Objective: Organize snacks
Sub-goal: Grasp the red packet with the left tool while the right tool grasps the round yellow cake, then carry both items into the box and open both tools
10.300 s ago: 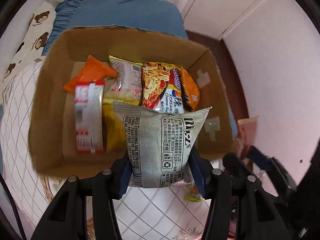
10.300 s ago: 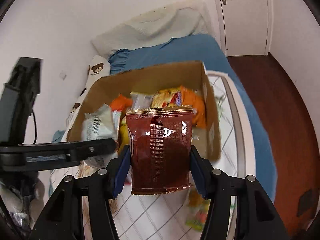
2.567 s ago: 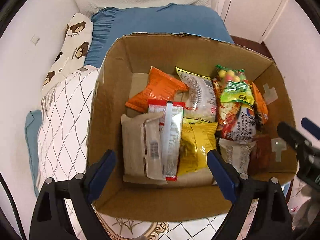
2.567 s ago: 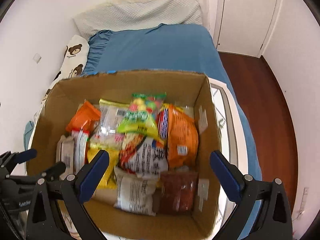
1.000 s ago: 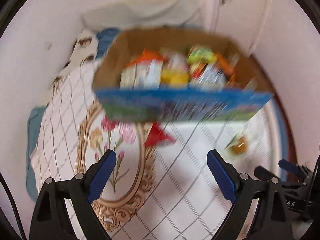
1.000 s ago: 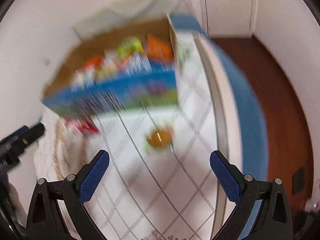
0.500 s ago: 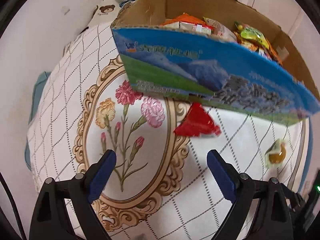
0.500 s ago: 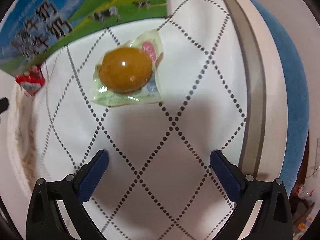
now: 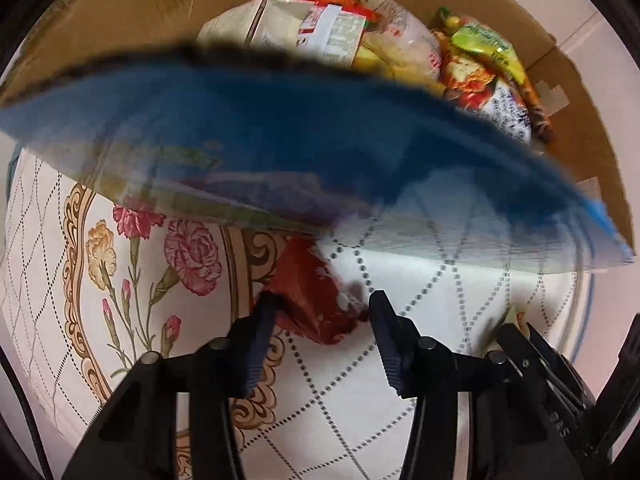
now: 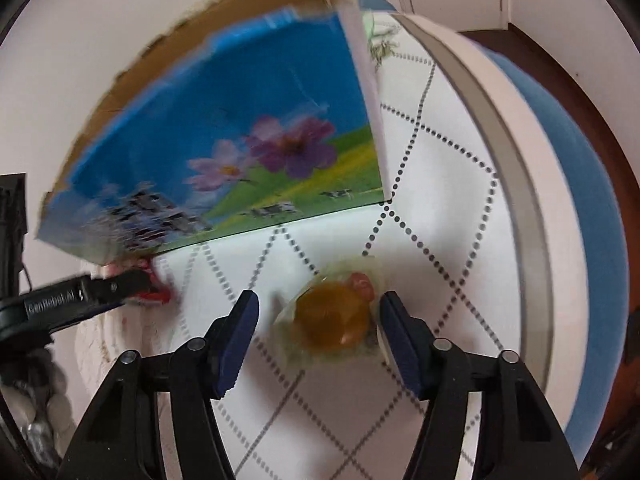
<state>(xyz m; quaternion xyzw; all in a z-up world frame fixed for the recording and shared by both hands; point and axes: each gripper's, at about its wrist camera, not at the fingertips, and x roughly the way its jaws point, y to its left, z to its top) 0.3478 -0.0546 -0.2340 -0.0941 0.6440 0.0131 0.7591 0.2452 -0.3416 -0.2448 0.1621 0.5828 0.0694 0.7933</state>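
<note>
A red snack packet [image 9: 308, 292] lies on the tablecloth just in front of the cardboard box [image 9: 280, 128]. My left gripper [image 9: 322, 302] points down over it, its jaws closing, and both pads meet the packet's edges. A clear packet with an amber jelly [image 10: 332, 316] lies between the fingers of my right gripper [image 10: 320, 300]. Its jaws are closing: the right pad touches the wrapper, and a small gap shows at the left pad. The box [image 10: 240, 120] holds several snack bags [image 9: 480, 52]. In the right wrist view a left finger [image 10: 112, 288] lies over the red packet [image 10: 160, 296].
A white cloth with dotted diamonds [image 10: 440, 160] and a flower medallion [image 9: 132, 264] covers the round table. Its rim [image 10: 520, 184] curves along the right, with blue bedding [image 10: 592, 200] and a brown floor [image 10: 600, 92] beyond. The box's printed front wall stands close behind both packets.
Both grippers have sunk toward the table and their jaws have narrowed. The left now has the red packet between its pads, the right straddles the jelly packet. The box looms nearer.
</note>
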